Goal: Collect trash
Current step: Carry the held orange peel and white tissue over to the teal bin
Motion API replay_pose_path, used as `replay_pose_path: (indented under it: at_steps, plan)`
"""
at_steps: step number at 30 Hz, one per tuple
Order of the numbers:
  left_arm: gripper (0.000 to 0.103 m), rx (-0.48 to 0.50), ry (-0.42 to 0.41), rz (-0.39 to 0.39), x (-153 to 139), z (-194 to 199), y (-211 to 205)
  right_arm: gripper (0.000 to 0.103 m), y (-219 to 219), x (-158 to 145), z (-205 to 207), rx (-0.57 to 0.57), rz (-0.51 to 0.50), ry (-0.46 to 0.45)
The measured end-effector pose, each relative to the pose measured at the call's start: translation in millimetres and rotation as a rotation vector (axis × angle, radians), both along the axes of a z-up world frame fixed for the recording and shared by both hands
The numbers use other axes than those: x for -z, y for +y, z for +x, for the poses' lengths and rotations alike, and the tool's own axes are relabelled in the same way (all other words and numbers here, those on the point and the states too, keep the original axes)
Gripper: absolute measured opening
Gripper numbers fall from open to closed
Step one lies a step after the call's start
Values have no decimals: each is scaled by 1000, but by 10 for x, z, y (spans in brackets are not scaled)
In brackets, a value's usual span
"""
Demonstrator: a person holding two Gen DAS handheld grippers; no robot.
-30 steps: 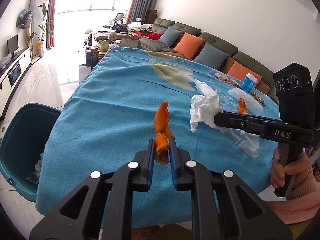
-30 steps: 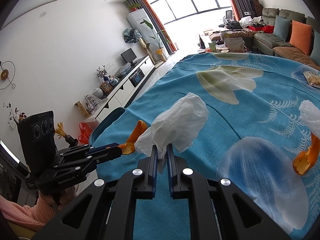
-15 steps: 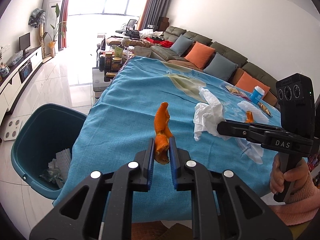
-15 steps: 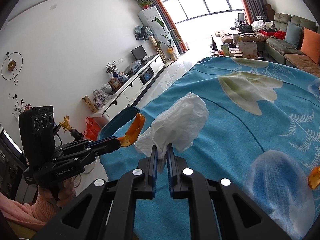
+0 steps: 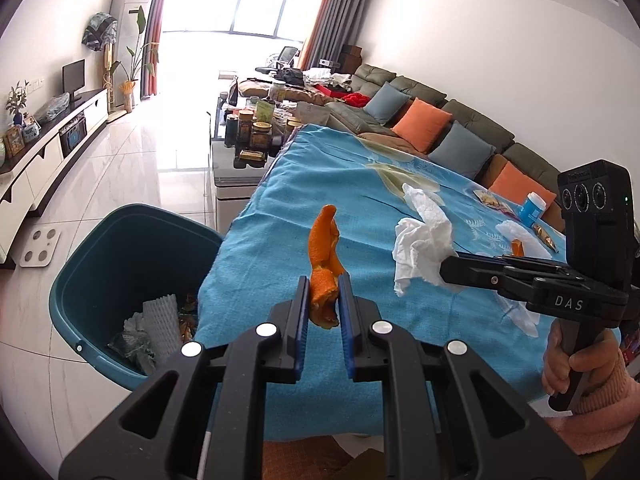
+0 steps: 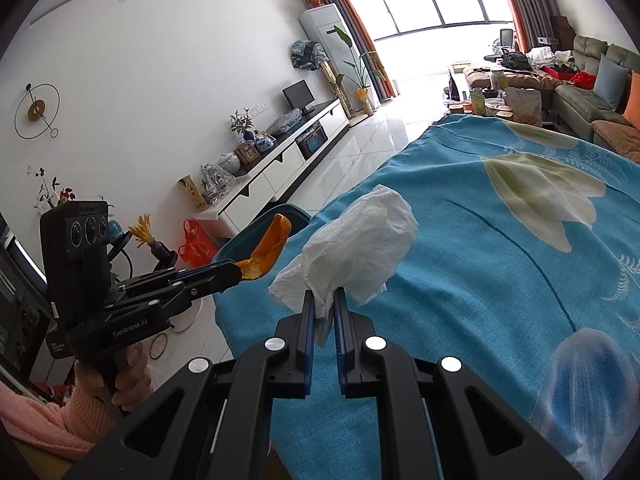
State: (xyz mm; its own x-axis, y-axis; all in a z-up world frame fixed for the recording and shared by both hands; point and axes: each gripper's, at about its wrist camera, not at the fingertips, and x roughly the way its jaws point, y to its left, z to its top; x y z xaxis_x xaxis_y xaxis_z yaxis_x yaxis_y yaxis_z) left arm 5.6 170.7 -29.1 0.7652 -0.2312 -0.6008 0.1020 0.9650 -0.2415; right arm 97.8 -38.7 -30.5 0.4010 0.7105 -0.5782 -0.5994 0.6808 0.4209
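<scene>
My left gripper [image 5: 324, 286] is shut on an orange peel [image 5: 325, 256] and holds it in the air over the table's left corner, right of the teal trash bin [image 5: 100, 248]. It also shows in the right wrist view [image 6: 236, 270] with the peel [image 6: 267, 254]. My right gripper [image 6: 322, 300] is shut on a crumpled white tissue [image 6: 360, 248] above the blue tablecloth [image 6: 500, 240]. In the left wrist view the right gripper [image 5: 446, 270] holds the tissue [image 5: 420, 244] to the right of the peel.
The bin holds white foam netting [image 5: 160, 316] and other scraps. On the cloth lie another peel [image 5: 517, 247], a white tissue [image 5: 516, 232], a blue-white jar [image 5: 532, 208] and snack wrappers [image 5: 490, 200]. A coffee table with jars [image 5: 252, 140] and a sofa [image 5: 420, 120] stand beyond.
Both grippers have moved left toward the table's corner with their loads. The bin has come fuller into the left wrist view and its contents now show.
</scene>
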Motion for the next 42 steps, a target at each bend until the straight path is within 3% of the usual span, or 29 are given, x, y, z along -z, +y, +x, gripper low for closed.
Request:
replay_pose_path:
  at_steps: [30,42]
  plan:
    - [15,-212,-5,11,2,-143,846,8,974,-19,84,-192,-58,-13]
    - [15,-254,8,21,29,-139,994,8,1312,1,191,-244,-81,-4]
